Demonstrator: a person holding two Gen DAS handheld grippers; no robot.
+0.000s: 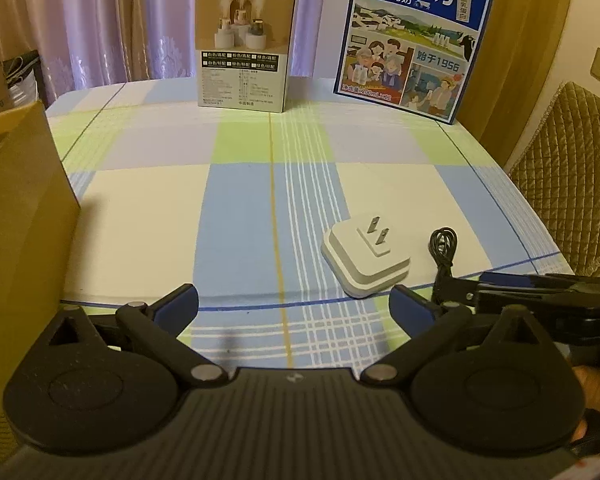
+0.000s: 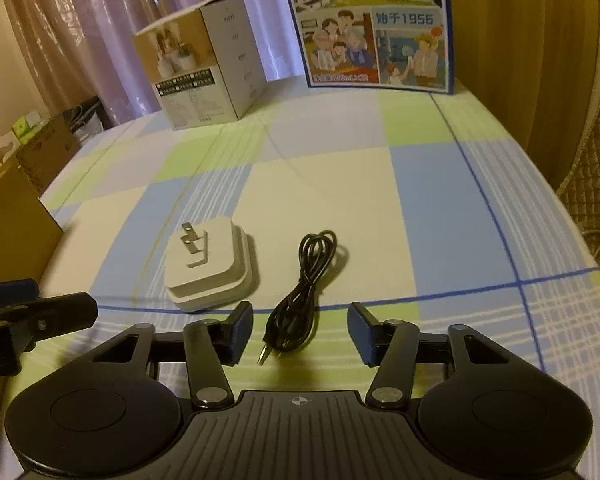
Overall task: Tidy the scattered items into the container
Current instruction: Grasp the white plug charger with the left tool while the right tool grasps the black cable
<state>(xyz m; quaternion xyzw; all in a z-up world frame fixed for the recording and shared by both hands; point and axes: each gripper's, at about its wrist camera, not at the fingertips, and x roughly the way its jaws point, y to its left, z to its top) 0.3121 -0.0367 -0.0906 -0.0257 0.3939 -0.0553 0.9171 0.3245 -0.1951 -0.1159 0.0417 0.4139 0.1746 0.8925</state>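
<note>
Directly ahead of right gripper (image 2: 300, 330): black cable (image 2: 300, 292), long axis running away from jaws, near table's (image 1: 148, 200) front edge. Jaws wide, empty. Left gripper (image 1: 294, 304) spread, empty, farther off.

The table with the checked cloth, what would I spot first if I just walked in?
Probably the tall blue milk carton with cartoon people, standing at the far right of the checked cloth table. Nearer, a white square plug adapter lies prongs up beside a coiled black cable, which sits between the open jaws of the right gripper.
</note>
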